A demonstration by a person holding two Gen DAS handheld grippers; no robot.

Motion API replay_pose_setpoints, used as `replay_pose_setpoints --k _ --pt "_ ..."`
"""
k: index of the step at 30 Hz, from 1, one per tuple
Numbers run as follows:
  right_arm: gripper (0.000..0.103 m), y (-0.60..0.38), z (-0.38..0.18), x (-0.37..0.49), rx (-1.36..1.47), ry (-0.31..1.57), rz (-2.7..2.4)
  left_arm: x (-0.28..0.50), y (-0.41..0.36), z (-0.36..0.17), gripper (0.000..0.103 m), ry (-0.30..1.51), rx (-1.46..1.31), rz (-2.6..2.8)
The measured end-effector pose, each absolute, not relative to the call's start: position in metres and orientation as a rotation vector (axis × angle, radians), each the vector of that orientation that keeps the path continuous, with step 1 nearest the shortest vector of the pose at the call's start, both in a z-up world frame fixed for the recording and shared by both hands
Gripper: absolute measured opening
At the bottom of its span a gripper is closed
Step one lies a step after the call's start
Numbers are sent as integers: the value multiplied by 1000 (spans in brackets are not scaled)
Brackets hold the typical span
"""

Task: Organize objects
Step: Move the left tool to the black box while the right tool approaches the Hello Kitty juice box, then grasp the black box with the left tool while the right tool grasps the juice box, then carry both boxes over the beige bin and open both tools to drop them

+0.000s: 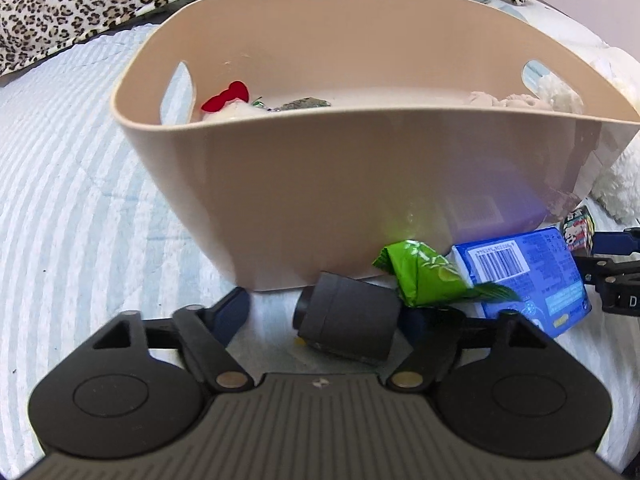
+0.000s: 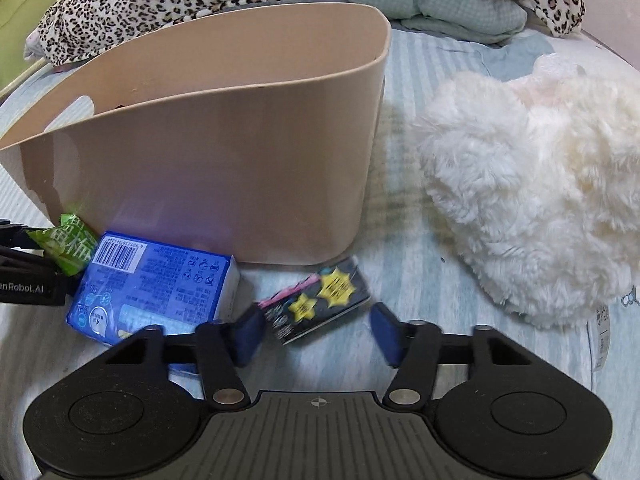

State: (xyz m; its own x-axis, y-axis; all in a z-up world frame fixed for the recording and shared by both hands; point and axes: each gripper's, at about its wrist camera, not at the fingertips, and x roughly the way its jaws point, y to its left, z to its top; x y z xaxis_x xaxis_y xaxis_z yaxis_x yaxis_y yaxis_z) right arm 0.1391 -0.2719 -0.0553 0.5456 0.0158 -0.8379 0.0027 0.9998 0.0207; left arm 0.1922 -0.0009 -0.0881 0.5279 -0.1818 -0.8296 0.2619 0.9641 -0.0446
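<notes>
Between spread left gripper (image 1: 320, 312) fingers: dark grey cylinder (image 1: 346, 326) on side; right gripper (image 2: 316, 332) spread round starred black box (image 2: 316, 304).

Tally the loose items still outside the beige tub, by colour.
Green: 1, snack packet
Blue: 1, barcoded pack
Dark grey: 1, cylinder, lying between the open left gripper fingers
Dark with yellow stars: 1, small box, between the open right gripper fingers
White: 1, fluffy plush
Total: 5, all on the bed beside the tub.
</notes>
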Motion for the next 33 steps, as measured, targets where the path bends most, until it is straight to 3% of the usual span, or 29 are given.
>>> replay_pose_setpoints --k 2,4,5,7,14,24,28,33 --pt "31 -272 -54 138 30 993 14 193 3 -87 62 979 86 -263" --pt "21 -273 -53 136 46 997 24 193 7 -86 53 978 82 -260" --pt "19 -273 -53 137 50 1000 29 194 10 -86 47 978 83 -258" --pt "19 -273 -53 135 50 1001 29 195 14 -85 47 977 79 -265" --pt "60 -279 -51 132 159 994 47 184 15 -82 47 975 111 -245" --pt "63 -278 -56 155 173 997 -56 182 15 -83 47 978 136 -207" --pt "39 -277 -58 160 142 1006 -97 183 17 -83 47 977 136 -221" --pt "28 -280 -54 155 139 1014 -102 176 21 -80 47 975 132 -240"
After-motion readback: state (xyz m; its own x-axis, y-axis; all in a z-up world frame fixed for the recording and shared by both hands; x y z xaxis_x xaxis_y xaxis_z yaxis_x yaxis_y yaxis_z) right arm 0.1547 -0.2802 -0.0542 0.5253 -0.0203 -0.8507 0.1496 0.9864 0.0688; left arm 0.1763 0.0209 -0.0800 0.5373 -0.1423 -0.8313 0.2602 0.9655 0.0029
